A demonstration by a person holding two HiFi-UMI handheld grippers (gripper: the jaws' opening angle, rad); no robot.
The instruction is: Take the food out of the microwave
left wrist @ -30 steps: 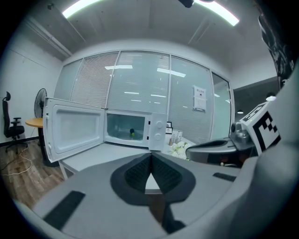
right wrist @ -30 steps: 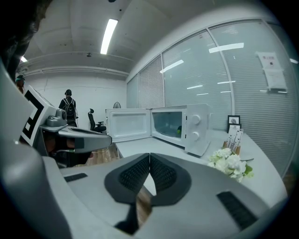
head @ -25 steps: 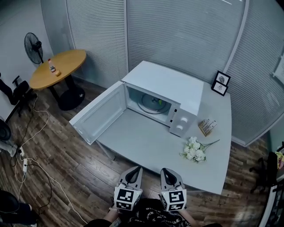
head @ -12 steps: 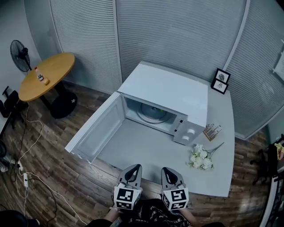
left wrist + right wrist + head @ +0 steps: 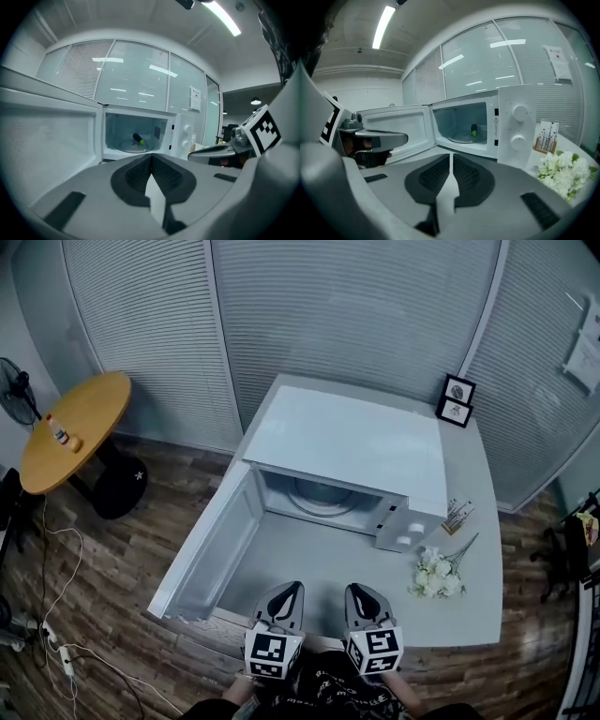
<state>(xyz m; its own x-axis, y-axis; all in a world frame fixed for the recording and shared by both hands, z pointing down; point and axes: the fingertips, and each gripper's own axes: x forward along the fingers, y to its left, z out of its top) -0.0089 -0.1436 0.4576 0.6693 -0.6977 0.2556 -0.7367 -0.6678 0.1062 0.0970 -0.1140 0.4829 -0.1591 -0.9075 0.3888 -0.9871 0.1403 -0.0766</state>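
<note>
A white microwave stands on the grey table with its door swung wide to the left. On its glass turntable lies a small dark food item with a green end, also the food item in the right gripper view. Both grippers are side by side at the table's near edge, well short of the cavity. My left gripper is shut and holds nothing. My right gripper is shut and empty too.
White flowers lie on the table right of the microwave, next to a small card holder. Two framed pictures stand at the back corner. A round wooden table and floor cables are to the left.
The view and both grippers have moved forward, closer to the table and microwave. The open door now reaches beside the left gripper. Both grippers stay shut.
</note>
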